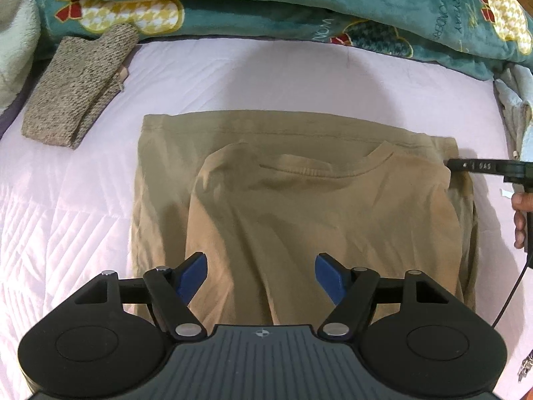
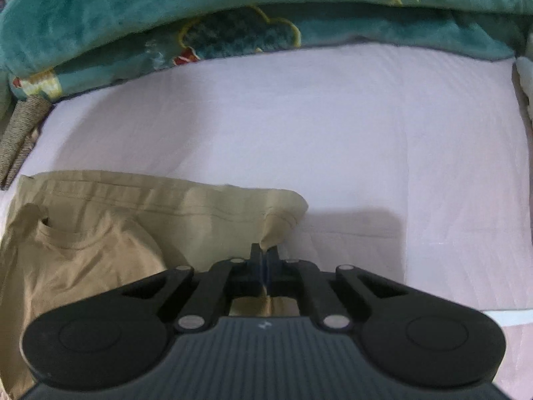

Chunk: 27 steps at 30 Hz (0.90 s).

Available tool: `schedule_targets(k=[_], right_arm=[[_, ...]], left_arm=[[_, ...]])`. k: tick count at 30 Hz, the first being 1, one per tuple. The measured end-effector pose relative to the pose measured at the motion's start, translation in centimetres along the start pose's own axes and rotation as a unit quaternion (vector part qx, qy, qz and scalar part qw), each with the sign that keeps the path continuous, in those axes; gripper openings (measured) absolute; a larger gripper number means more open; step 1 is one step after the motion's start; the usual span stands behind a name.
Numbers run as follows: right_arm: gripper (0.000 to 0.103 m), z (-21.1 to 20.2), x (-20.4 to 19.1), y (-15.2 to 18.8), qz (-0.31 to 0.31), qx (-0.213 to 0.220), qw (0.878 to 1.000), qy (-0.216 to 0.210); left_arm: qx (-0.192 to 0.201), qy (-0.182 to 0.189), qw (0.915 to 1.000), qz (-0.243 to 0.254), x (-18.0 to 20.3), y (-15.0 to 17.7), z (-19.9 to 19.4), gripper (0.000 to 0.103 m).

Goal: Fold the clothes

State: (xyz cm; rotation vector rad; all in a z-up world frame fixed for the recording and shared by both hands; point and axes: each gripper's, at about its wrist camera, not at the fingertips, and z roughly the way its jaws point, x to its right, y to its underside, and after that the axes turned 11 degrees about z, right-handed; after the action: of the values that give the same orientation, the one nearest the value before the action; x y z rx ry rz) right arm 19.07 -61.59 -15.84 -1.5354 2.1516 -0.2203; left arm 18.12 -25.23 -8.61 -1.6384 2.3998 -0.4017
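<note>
1. The work surface is a pale pink quilted bed cover with stitched diagonal lines.
2. The task item, a tan cotton T-shirt with a ribbed round collar, lies partly folded on the bed cover. Its upper part is doubled over the lower part, so the collar faces up near the middle of the garment.
3. The left gripper, a black two-finger unit with blue pads, hangs above the near part of the T-shirt. Its jaws stand wide apart. Nothing is between the pads, and they touch no cloth.
4. The right gripper has its jaws fully closed, pinching a corner of the T-shirt at the garment's right edge. In the right wrist view, a fold of tan cloth rises from between the fingertips.
5. In the left wrist view, the right gripper's black finger meets the shirt's right edge, with part of a hand behind it.
6. A folded speckled grey-brown knit garment lies at the far left of the bed cover, well apart from the T-shirt.
7. A teal plush blanket with yellow and red patterns is bunched along the far edge.
</note>
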Motion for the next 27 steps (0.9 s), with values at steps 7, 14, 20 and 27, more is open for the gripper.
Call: schedule_targets(k=[7,14,20,27], right_arm=[[0.002,-4.4,-3.3,-0.5,-0.016,0.033,0.999,-0.011],[0.002,-5.2,-5.4,-0.4,-0.013,0.032,0.999,0.011],[0.002,-5.5,-8.7,0.1,-0.028,0.033,0.999,0.032],[0.002,-4.6,-14.9,-1.4,-0.03,0.003,0.998,0.046]], left_arm=[[-0.002,0.006,0.9999,-0.009,-0.5,1.1,-3.3,0.073],[-0.005,0.042,0.9987,-0.03,-2.3,4.2,-3.6,0.073],[0.004,0.058,0.9976,-0.038,-4.7,5.6,-4.3,0.073],[0.017,0.077,0.995,-0.061,-8.6,7.0,-5.3,0.073]])
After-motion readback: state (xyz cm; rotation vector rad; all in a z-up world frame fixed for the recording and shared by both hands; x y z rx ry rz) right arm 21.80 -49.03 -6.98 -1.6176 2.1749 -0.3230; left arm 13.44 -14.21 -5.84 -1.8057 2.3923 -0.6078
